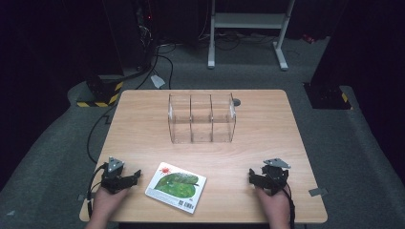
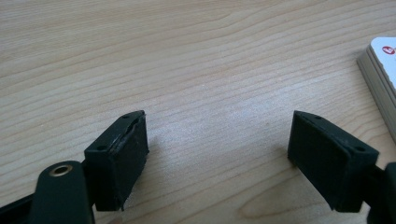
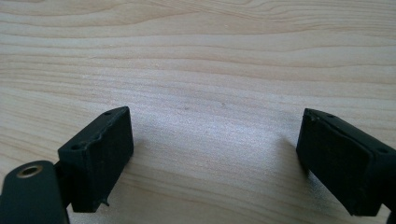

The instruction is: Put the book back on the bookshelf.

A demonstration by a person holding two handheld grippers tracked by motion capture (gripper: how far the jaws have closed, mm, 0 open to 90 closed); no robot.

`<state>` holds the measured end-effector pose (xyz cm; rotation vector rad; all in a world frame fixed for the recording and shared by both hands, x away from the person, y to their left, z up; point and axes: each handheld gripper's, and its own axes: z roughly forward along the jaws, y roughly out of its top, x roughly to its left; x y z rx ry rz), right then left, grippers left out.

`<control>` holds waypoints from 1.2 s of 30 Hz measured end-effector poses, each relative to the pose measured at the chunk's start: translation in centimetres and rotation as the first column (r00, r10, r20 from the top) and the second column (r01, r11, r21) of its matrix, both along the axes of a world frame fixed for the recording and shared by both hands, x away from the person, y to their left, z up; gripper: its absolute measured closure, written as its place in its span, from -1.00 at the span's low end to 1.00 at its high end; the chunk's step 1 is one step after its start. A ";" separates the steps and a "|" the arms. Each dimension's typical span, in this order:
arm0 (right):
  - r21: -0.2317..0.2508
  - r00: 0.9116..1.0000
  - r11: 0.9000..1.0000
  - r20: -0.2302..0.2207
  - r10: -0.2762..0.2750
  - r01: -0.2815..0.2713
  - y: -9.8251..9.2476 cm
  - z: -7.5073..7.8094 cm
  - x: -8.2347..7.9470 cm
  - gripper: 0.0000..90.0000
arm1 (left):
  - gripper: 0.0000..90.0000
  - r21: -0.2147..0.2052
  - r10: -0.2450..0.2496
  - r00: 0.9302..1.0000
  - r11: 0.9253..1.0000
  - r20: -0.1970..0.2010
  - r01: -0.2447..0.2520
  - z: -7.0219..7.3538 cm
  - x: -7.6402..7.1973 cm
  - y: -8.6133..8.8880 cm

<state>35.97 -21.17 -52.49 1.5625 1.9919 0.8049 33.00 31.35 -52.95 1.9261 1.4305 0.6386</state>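
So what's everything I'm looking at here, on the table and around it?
Picture book: one, white cover with green leaf and red sun, flat near the front edge, between the grippers.
Clear organizer: one, transparent, three compartments, table's far middle.
Round knob: one, grey, right of the organizer.
Table: one, light wood.
Stand: one, white, on the floor beyond.
Left gripper: one, black, jaws open, front left.
Right gripper: one, black, jaws open, front right.
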 end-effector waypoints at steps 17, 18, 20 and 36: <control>0.033 1.000 0.999 0.008 0.028 -0.028 -0.1 0.3 -0.5 -0.59 | -0.55 0.005 -0.032 0.999 0.999 -0.007 0.032 0.1 -0.1 0.0; 0.021 0.999 0.999 0.020 0.044 -0.045 -0.1 0.4 -0.6 -0.56 | -0.54 0.007 -0.033 0.999 0.999 -0.006 0.033 0.1 -0.1 0.1; 0.034 0.998 0.998 0.028 0.057 -0.057 0.3 0.5 -0.9 -0.52 | -0.52 0.004 -0.033 0.999 0.999 -0.010 0.033 0.2 -0.1 0.1; 0.087 0.966 0.963 0.068 0.249 -0.254 7.2 1.2 -3.7 -0.31 | -0.23 -0.087 -0.112 0.994 0.990 0.020 0.113 1.1 -1.1 -1.1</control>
